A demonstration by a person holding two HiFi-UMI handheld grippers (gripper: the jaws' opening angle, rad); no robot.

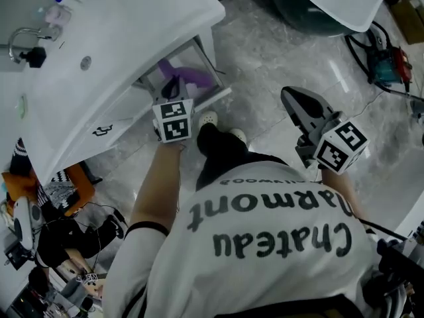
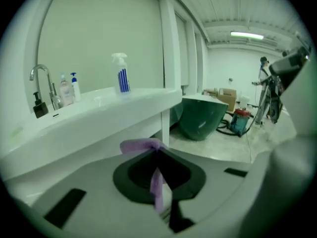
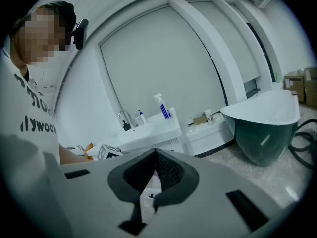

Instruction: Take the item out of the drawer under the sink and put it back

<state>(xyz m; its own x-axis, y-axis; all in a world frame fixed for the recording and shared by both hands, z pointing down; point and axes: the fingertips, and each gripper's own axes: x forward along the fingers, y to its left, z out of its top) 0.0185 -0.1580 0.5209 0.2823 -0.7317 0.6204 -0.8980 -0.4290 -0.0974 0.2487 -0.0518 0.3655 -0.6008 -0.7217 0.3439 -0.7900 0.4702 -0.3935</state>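
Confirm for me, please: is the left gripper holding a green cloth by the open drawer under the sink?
Not quite: the cloth is purple, not green, as the left gripper view shows. The left gripper does hold it by the open drawer under the sink.

Above: sink counter [image 1: 132, 38] overhangs open drawer [image 1: 215, 97], only front part exposed. Right of drawer: marble floor [image 1: 265, 58] bare, wide passage. Farther off: bathtub [image 1: 298, 8], cables [image 1: 361, 48], well apart from drawer.

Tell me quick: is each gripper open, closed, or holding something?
Left gripper: jaws closed on the purple cloth.
Right gripper: jaws closed, nothing held.
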